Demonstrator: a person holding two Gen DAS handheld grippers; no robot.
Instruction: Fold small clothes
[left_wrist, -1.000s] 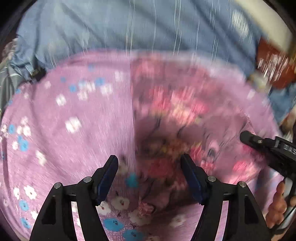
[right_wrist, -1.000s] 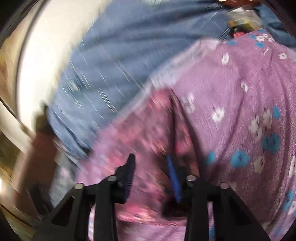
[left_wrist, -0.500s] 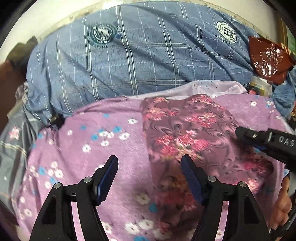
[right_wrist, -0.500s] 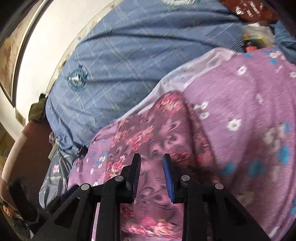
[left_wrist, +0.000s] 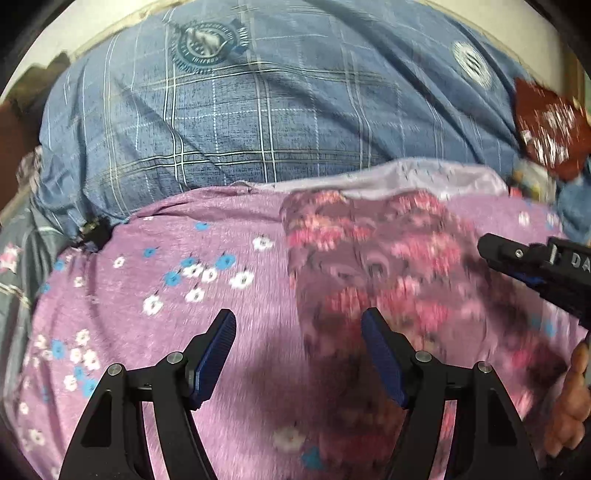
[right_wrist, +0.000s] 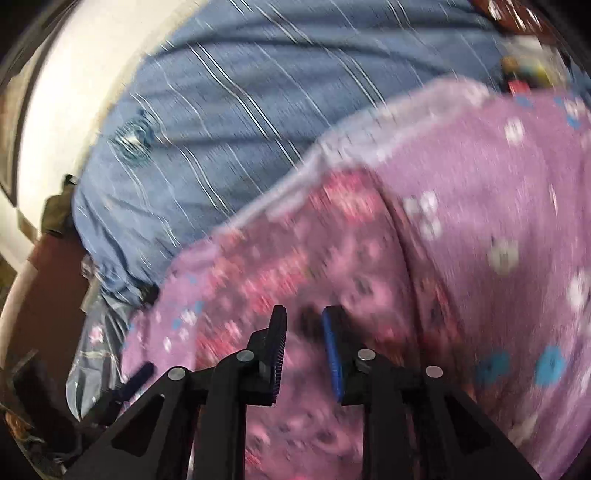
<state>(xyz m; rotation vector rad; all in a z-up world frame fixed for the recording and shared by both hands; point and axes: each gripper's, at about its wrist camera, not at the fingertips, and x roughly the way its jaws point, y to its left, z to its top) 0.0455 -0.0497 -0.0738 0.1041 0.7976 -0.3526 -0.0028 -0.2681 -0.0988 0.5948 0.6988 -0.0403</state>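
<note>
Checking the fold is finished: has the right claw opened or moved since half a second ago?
Yes. The right claw has opened a little wider over the dark floral garment, holding nothing; its movement against the blue checked pillow is blurred.

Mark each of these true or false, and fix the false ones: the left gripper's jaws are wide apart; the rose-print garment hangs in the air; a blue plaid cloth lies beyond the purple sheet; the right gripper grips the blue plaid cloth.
1. The left gripper stands wide open. True.
2. The rose-print garment hangs in the air. False: it lies on the purple flowered sheet.
3. A blue plaid cloth lies beyond the purple sheet. True.
4. The right gripper grips the blue plaid cloth. False: its jaws show a narrow gap, empty, over the rose-print garment.
</note>
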